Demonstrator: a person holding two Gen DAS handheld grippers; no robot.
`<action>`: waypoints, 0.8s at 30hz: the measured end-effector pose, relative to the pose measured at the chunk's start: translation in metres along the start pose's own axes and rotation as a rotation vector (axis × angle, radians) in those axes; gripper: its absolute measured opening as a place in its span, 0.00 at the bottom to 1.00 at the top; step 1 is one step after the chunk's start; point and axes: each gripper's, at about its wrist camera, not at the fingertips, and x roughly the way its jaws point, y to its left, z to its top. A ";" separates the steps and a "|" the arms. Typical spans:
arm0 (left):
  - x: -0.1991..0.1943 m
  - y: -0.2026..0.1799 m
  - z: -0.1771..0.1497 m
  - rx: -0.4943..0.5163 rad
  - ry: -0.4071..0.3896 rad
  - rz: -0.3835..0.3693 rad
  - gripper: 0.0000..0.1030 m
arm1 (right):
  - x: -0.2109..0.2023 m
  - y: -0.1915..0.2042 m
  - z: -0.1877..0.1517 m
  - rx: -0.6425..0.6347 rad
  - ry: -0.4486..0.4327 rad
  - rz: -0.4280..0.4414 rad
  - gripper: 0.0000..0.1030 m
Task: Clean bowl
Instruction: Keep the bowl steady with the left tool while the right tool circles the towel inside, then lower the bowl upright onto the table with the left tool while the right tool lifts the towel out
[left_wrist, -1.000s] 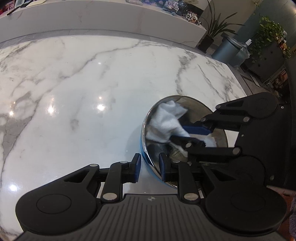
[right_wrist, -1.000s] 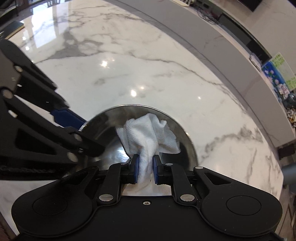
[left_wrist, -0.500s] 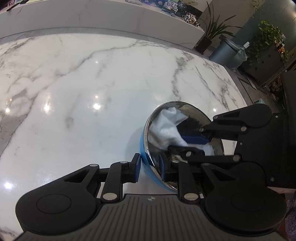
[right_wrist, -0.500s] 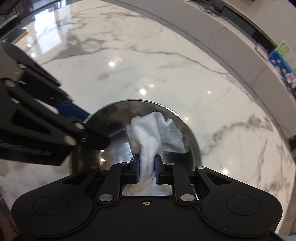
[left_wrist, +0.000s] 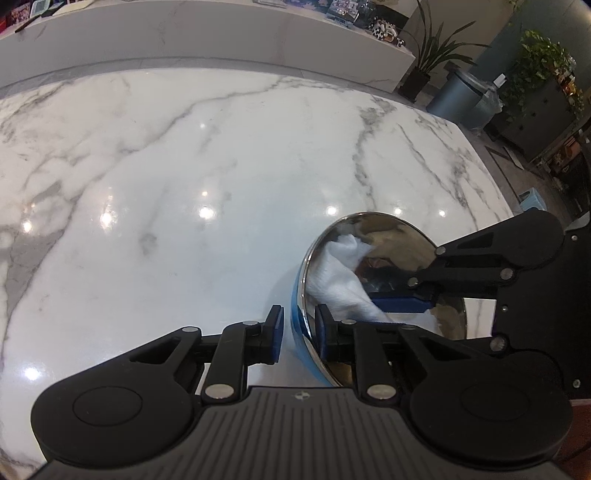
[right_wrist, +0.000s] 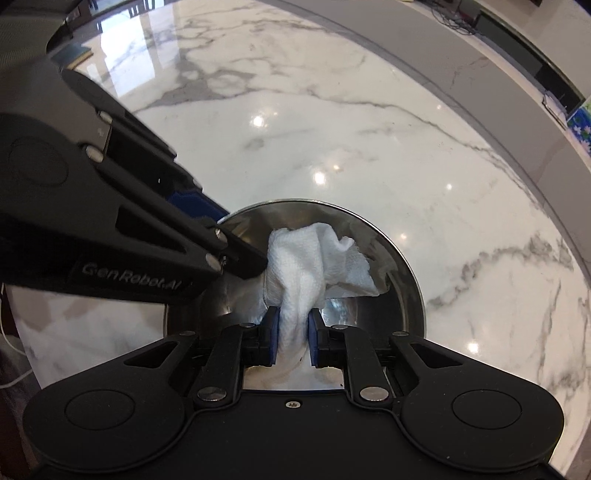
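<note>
Left claw (left_wrist: 298, 328) clamps bowl (left_wrist: 388, 254) rim; right claw (right_wrist: 292, 339) pinches cloth (right_wrist: 310, 266) inside.

You are working under bright overhead lighting: small round glare spots are dotting the glossy marble table (left_wrist: 207, 155) in both views. The fisheye lens is bending the table's far edge into an arc, and the corners are going dark. The bowl's (right_wrist: 402, 273) mirror-like interior is throwing warped reflections. The white cloth (right_wrist: 306, 266) is staying crisp, while the rim areas are smearing slightly
</note>
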 end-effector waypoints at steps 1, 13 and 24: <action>0.000 0.000 0.000 0.001 -0.001 0.003 0.16 | -0.001 0.001 -0.001 -0.006 0.010 -0.007 0.14; 0.000 -0.001 -0.001 -0.003 -0.001 -0.017 0.17 | -0.007 0.000 -0.016 0.003 0.003 -0.149 0.12; -0.004 -0.002 -0.001 -0.017 -0.057 -0.031 0.31 | -0.052 -0.002 -0.029 0.120 -0.181 -0.225 0.12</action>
